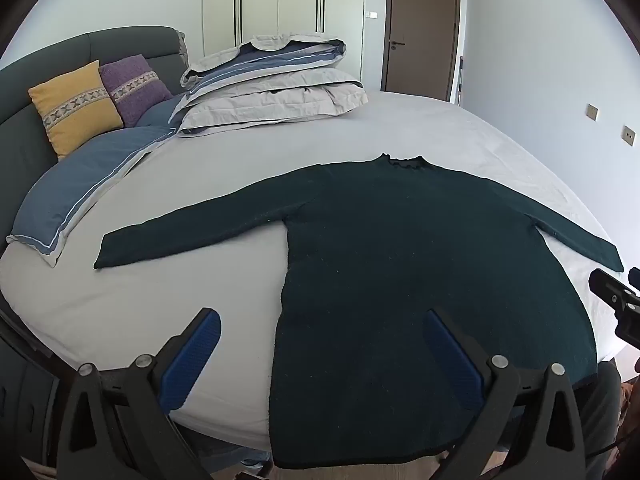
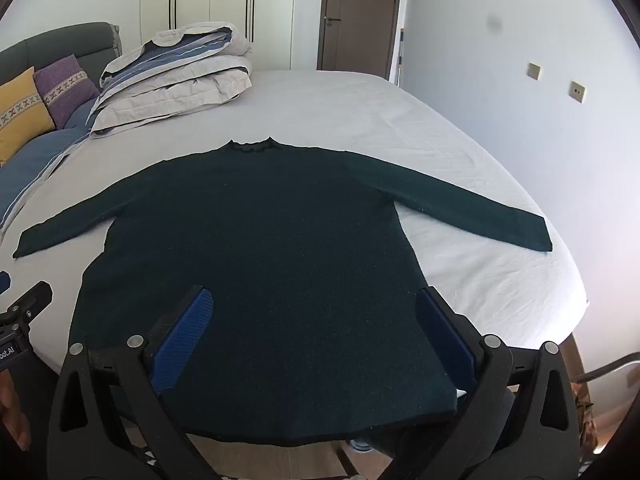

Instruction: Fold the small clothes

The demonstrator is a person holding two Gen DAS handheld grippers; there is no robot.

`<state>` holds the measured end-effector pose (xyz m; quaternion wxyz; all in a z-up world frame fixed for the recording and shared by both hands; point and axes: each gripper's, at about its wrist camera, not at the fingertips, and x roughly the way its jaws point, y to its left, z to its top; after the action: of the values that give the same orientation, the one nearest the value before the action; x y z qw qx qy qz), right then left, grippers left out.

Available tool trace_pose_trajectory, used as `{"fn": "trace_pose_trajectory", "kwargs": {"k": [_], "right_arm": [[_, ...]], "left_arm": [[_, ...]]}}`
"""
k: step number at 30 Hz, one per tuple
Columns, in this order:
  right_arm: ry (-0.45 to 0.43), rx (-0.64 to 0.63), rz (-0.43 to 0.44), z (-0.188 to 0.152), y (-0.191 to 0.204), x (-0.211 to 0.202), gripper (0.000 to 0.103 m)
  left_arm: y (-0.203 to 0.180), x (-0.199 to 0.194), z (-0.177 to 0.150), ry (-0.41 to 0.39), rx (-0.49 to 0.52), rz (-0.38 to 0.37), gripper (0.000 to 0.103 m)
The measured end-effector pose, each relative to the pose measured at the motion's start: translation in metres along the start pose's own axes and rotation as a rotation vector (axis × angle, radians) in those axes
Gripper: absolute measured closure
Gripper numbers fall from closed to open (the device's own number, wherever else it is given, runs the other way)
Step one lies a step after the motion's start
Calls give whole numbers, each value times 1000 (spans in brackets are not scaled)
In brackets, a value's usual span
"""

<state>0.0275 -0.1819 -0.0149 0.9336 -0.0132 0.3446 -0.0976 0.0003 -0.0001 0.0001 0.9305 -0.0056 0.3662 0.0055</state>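
Two tools, both with jaws spread wide and nothing between them, hang above the near hem of one dark green sweater [image 2: 272, 248] that lies flat, front down or up cannot be told, on the grey-sheeted bed [image 2: 360, 104]. The collar points to 12 o'clock and the hem lies at 6 o'clock. One sleeve [image 1: 192, 228] reaches toward 9 o'clock, the other sleeve [image 2: 472, 208] toward 3 o'clock, and both lie smooth and apart from the body.

The left tool [image 1: 320, 356] straddles the sweater's left side edge near the hem. The right tool [image 2: 314, 332] stands over the hem's right half, its outer finger at the right side edge. Neither touches the cloth as far as the views show.

The fold has probably not begun. A sound first move would be to bring a sleeve across the body: pinch only the cuff end, lift just enough to clear the knit, and lay it toward the opposite shoulder without dragging the body along. Knit stretches and clings to the sheet, so a low, slow carry should keep the edges straight.

A stack of folded bedding [image 1: 276, 88] at 11 o'clock is well apart and should not interfere.
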Motion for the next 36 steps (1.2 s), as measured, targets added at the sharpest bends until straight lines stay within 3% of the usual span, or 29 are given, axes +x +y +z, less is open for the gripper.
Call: {"fn": "trace_pose_trajectory", "kwargs": {"k": [36], "right_arm": [[15, -11, -6, -4, 5, 4, 0]], "left_arm": [[7, 0, -1, -4, -13, -8, 0]]}}
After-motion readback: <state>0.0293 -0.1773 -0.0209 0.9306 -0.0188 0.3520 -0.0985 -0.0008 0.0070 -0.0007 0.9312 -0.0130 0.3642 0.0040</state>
